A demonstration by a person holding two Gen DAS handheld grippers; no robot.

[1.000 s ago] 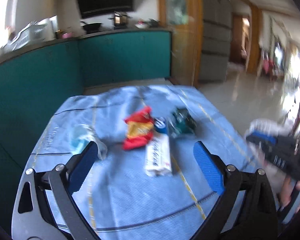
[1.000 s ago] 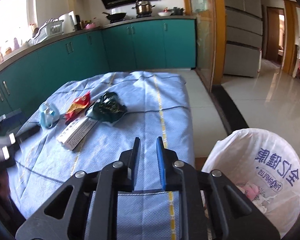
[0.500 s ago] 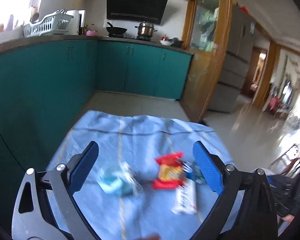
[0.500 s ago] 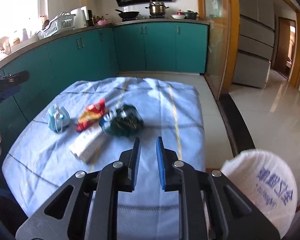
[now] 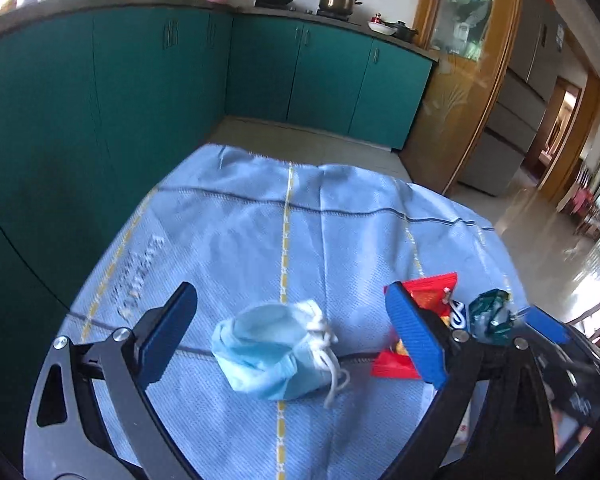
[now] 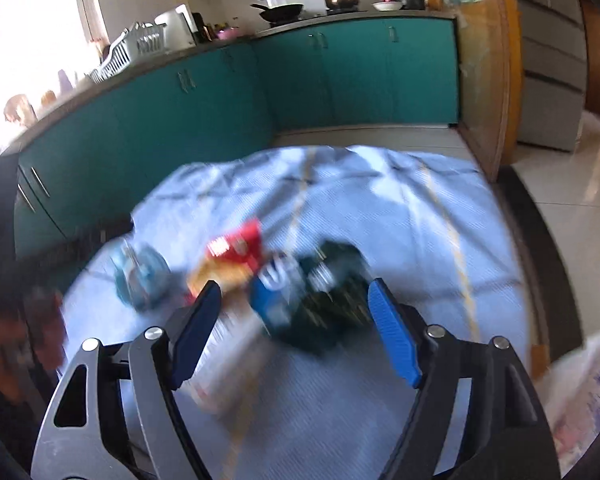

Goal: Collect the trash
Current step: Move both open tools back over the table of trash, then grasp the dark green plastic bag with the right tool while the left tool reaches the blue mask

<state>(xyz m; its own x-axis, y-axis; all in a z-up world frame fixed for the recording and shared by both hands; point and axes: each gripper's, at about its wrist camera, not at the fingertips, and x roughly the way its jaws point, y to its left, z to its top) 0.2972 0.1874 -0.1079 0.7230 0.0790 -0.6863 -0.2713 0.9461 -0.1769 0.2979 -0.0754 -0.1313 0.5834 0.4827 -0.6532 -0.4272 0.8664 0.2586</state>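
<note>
A crumpled light-blue face mask [image 5: 268, 352] lies on the blue tablecloth between the spread fingers of my left gripper [image 5: 292, 336], which is open and not touching it. To its right are a red snack wrapper [image 5: 432, 292], a blue-and-white packet [image 5: 458, 316] and a dark green wrapper [image 5: 490, 314]. The right wrist view is blurred. There my right gripper [image 6: 296, 328] is opening its jaws with nothing pressed between them. The dark green wrapper [image 6: 336, 292] and the blue-and-white packet [image 6: 272, 296] lie on the cloth just ahead, with the red wrapper [image 6: 236, 248] and the mask [image 6: 140, 276] further left.
The table [image 5: 300, 220] is covered by a light-blue cloth with yellow stripes. A white bag-lined bin [image 6: 588, 380] stands off the table's right edge. Teal kitchen cabinets [image 5: 140, 100] run behind and to the left, with tiled floor between them and the table.
My left gripper has swung left over the table, and the mask now sits between its fingers. My right gripper has moved in toward the wrappers and its jaws have gone from shut to wide apart.
</note>
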